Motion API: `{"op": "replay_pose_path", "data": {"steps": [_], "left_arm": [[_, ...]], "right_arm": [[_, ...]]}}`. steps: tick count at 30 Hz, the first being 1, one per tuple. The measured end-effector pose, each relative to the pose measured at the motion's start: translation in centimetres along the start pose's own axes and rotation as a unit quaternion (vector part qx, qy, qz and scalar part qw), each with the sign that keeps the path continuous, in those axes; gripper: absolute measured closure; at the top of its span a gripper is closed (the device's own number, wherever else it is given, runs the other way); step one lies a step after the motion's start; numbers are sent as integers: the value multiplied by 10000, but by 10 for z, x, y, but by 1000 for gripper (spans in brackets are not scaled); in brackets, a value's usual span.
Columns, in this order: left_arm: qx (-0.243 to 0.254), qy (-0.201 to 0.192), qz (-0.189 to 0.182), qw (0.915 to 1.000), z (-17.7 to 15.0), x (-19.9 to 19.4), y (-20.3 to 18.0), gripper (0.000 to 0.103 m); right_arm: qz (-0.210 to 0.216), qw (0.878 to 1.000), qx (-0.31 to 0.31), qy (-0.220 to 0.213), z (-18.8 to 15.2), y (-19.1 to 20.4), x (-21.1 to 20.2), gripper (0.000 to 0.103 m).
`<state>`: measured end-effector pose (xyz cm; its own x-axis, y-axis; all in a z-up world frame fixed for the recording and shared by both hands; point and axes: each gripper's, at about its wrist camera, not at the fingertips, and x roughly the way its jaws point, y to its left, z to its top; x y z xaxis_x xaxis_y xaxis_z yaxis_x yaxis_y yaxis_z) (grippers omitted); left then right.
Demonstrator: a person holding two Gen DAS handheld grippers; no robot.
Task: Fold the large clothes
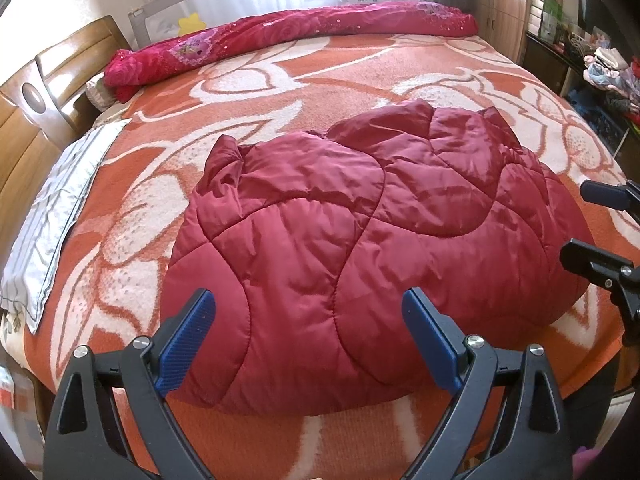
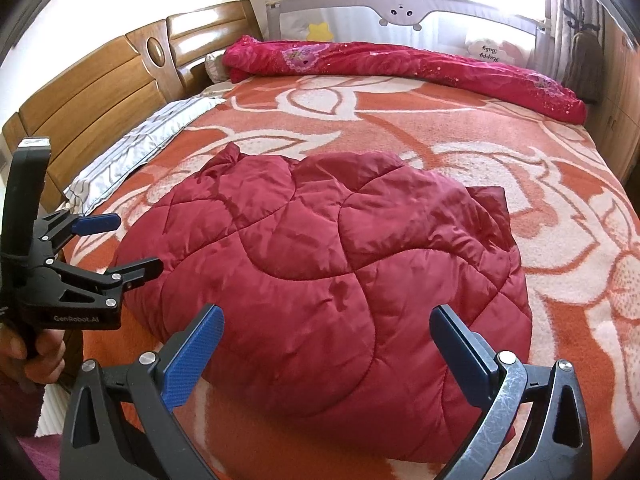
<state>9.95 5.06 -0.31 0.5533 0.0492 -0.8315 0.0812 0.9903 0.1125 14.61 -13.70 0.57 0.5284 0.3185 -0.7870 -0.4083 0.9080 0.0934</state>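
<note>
Both grippers, left [image 1: 308,340] and right [image 2: 328,354], gape empty at coat's [image 1: 360,240] near hem; neither nearer.

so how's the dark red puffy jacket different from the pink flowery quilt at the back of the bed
The quilted jacket is plain dark red with shiny fabric and curved stitch lines; the floral quilt is brighter pink with printed flowers. The jacket lies in a compact mound near both open tongs; the quilt is bunched into a long roll along the far edge by the bed rail. Both rest on the orange blanket.
</note>
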Motion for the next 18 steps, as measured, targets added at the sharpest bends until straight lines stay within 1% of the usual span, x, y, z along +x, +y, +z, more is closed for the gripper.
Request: {"op": "replay_pose_path", "data": {"steps": [18], "left_arm": [[6, 7, 3, 10000, 1, 3, 0, 8]], "right_arm": [[0, 10000, -2, 10, 2, -1, 2, 0]]}}
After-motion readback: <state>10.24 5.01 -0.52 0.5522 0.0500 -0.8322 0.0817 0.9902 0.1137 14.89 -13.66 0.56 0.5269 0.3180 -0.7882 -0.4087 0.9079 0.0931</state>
